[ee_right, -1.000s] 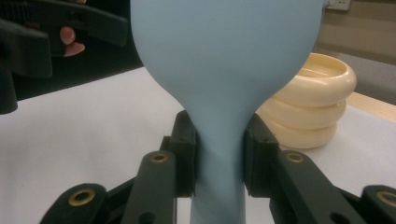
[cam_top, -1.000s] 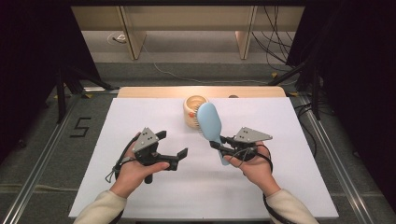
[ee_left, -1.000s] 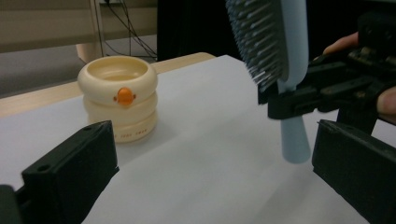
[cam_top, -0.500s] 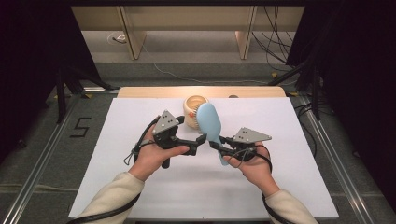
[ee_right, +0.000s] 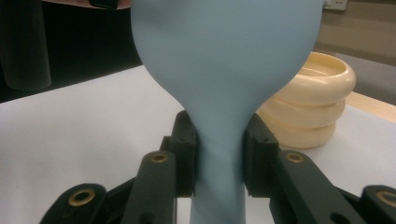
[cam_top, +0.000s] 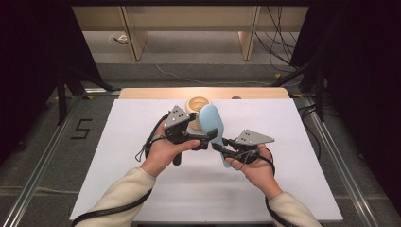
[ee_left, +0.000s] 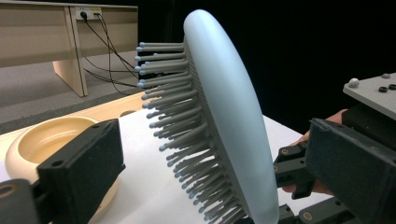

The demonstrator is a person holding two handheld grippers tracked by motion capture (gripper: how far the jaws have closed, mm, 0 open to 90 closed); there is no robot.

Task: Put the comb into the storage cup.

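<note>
I counted one light-blue hairbrush (cam_top: 211,124), one cream ridged bowl (cam_top: 196,105) near the table's far edge, and one white table (cam_top: 142,189) carrying them. I had two tongs in play, a left one (cam_top: 208,140) and a right one (cam_top: 218,146), one in each of two hands. On the floor beyond the far edge stood two wooden legs.

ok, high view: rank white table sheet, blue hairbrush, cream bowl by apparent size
1. white table sheet, by far the largest.
2. blue hairbrush, long paddle held up off the table, so nearer the camera.
3. cream bowl, partly hidden; looks smallest, though nearness leaves this unsure.
</note>
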